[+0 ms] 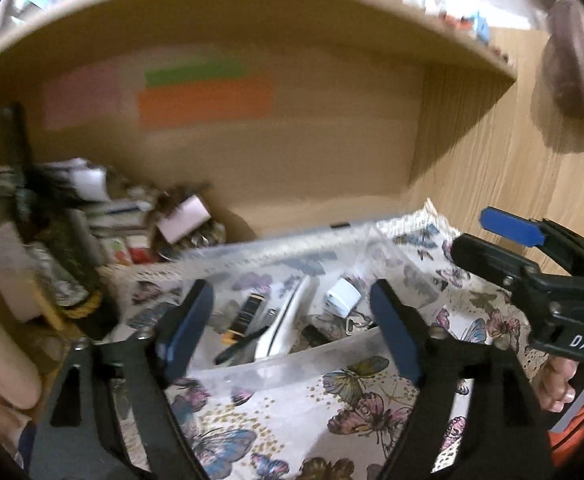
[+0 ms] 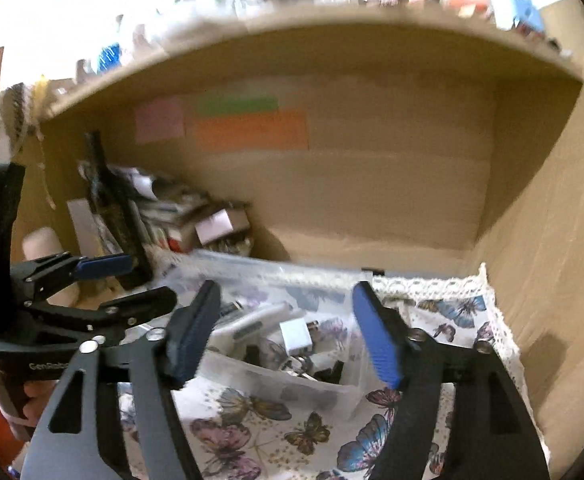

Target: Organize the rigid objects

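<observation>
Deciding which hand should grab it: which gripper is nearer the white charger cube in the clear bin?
Hard to call; both grippers hang open before the clear bin. Charger cube sits right of centre between the left gripper fingers, roughly central for the right gripper.

Black tongs, blue pads

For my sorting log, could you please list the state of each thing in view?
Left gripper: open, empty.
Right gripper: open, empty.
Clear bin: lidless, holding small items.
White charger: lying in the bin.
Butterfly cloth: spread under the bin.
</observation>
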